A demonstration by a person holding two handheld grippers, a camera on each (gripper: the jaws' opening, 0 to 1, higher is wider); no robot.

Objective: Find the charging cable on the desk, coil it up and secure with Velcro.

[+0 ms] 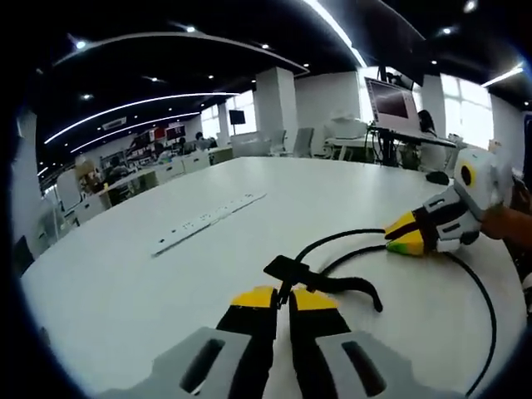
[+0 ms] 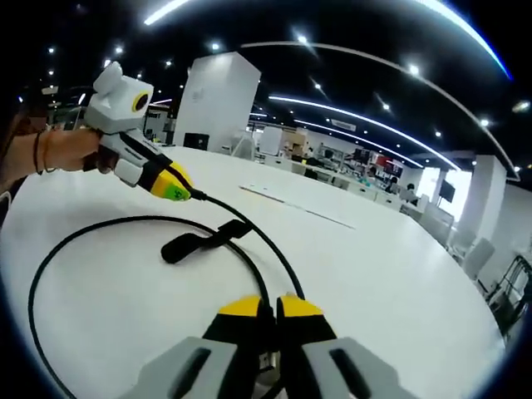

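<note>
The charging cable [image 2: 100,229], thin, light and limp, loops across the white desk [image 1: 125,274] through the lower centre of both views, best pinched near its Velcro strap [image 1: 293,270]. Left gripper [image 1: 285,297] and right gripper [image 2: 271,306] each seem clenched on it.

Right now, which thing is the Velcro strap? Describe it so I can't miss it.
On the white table, follow the thin black cable to the spot ahead of the left gripper. The Velcro strap is the flat, wide black tab there, broader than the round cable.
</note>
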